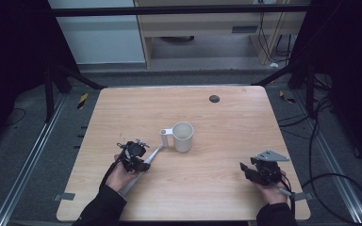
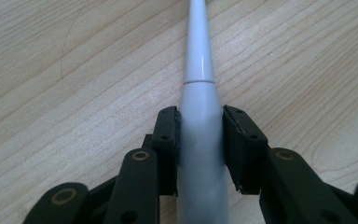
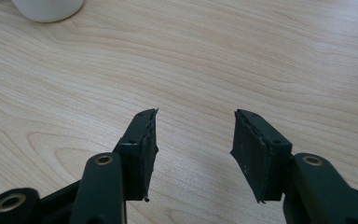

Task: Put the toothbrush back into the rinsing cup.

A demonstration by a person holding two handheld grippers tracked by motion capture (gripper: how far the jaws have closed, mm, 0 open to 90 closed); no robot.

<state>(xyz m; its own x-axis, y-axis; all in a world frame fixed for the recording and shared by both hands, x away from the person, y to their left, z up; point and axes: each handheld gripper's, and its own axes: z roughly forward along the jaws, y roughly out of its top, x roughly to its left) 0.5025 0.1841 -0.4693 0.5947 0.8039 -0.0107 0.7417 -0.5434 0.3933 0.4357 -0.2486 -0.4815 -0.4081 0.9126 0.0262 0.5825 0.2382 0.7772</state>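
High view: we see a light wooden surface (image 1: pixel 226 141) with a white cylindrical mug (image 1: pixel 183 136) standing upright near its centre, mouth up. A long pale grey tool with a tapered plastic handle (image 1: pixel 153 154) lies flat on the surface, running from the near left toward the mug. Its far end carries a small white rectangular head (image 1: pixel 166 137) that sits just beside the mug's left wall; we cannot tell whether the two touch. The left gripper (image 1: pixel 141 162), held in the person's left hand (image 1: pixel 121 175), sits over the handle's thicker part. The right gripper (image 1: pixel 246 170) rests in the right hand (image 1: pixel 272 192) at the near right of the surface, well apart from mug and tool. A small dark round disc (image 1: pixel 214 98) lies near the far edge.

Left gripper view: we see the grey handle (image 2: pixel 200 135) passing between the two black fingers (image 2: pixel 166 135), whose pads press against its sides; the left gripper is clenched on it.

Right gripper view: we see the right gripper (image 3: pixel 195 140) with its fingers (image 3: pixel 142 144) spread, bare wood between them, grasping nothing. The mug's base (image 3: pixel 47 9) appears at the upper left edge.
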